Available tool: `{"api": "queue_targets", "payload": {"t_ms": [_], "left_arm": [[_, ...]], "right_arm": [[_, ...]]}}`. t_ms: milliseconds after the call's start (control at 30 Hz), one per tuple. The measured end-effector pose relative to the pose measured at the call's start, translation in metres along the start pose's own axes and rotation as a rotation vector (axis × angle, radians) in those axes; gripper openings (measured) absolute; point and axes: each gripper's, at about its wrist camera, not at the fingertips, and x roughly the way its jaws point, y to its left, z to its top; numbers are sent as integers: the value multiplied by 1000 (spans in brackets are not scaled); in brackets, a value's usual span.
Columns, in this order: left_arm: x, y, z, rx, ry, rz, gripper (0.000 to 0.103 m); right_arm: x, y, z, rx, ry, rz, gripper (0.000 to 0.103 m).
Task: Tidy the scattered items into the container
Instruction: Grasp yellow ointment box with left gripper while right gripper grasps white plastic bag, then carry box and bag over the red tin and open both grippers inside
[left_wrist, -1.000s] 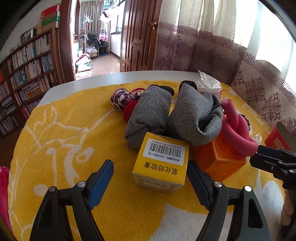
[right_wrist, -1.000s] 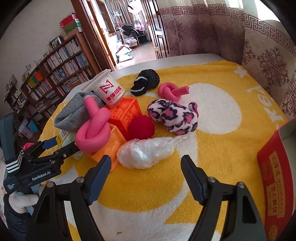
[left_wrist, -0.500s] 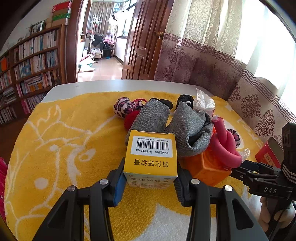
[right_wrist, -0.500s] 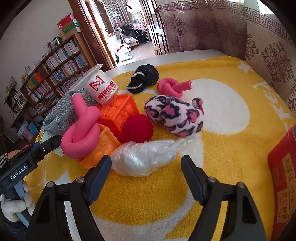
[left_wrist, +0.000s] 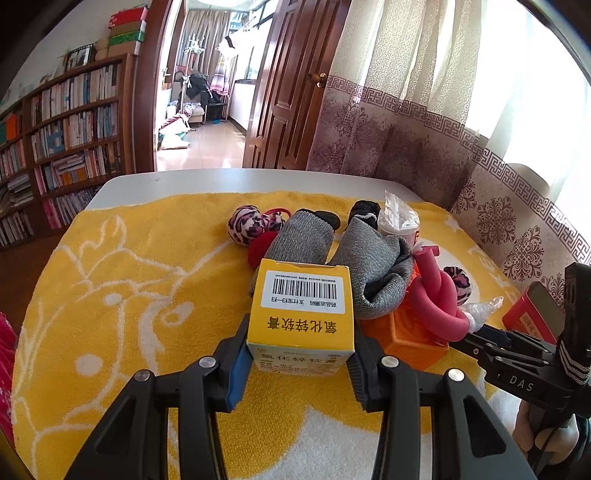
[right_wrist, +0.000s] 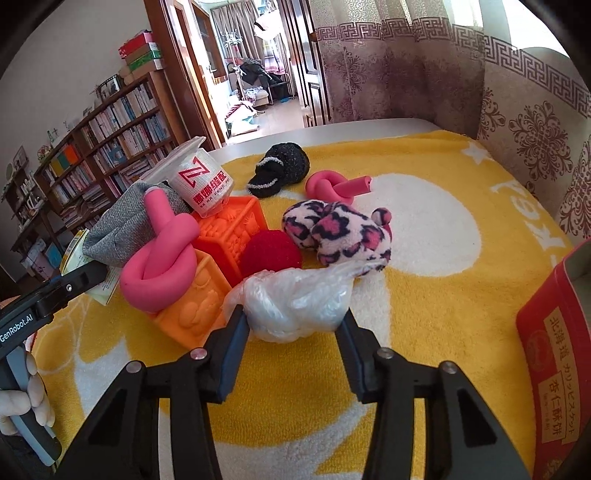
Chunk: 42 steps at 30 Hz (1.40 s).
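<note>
My left gripper (left_wrist: 301, 363) is shut on a yellow medicine box (left_wrist: 301, 314) with a barcode label, held just above the yellow towel (left_wrist: 129, 280). My right gripper (right_wrist: 291, 334) has its fingers closed in on both sides of a crumpled clear plastic bag (right_wrist: 295, 299) lying on the towel. The red tin container (right_wrist: 554, 350) stands open at the right edge, also seen in the left wrist view (left_wrist: 532, 314). A pile behind holds grey socks (left_wrist: 354, 266), a pink knotted tube (right_wrist: 159, 258), orange blocks (right_wrist: 225, 236) and a red ball (right_wrist: 271, 254).
A leopard plush (right_wrist: 336, 236), a black sock ball (right_wrist: 284, 168), a second pink knotted tube (right_wrist: 336, 184) and a sealed white cup (right_wrist: 201, 181) lie farther back. Curtains hang along the right, bookshelves on the left.
My left gripper closed on the yellow box and lifted it slightly. My right gripper moved forward and narrowed around the plastic bag.
</note>
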Motion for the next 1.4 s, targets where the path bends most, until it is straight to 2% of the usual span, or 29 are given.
{"api": "queue_targets", "payload": {"t_ms": [533,800,967,1100,1400], "left_arm": [[-17,-18,2,39,-50,16,47],[-36,-33,7,54,-101,-14,47],[-47,-52,10,81,-126,-52,47],[-54,-75,11,102,-135,-118,47],[-37,-162,6,223,-72,-245,47]], "right_arm": [[-43,-16,-7,51,-111,-35,51],[-83,-33,-3,81,-175,-61,51],[-114,-53,-2,102,-222,-107,51],[-138,-75,-2,131,-251,-156,51],[-182,-132,-8,212,-298,-272,51]]}}
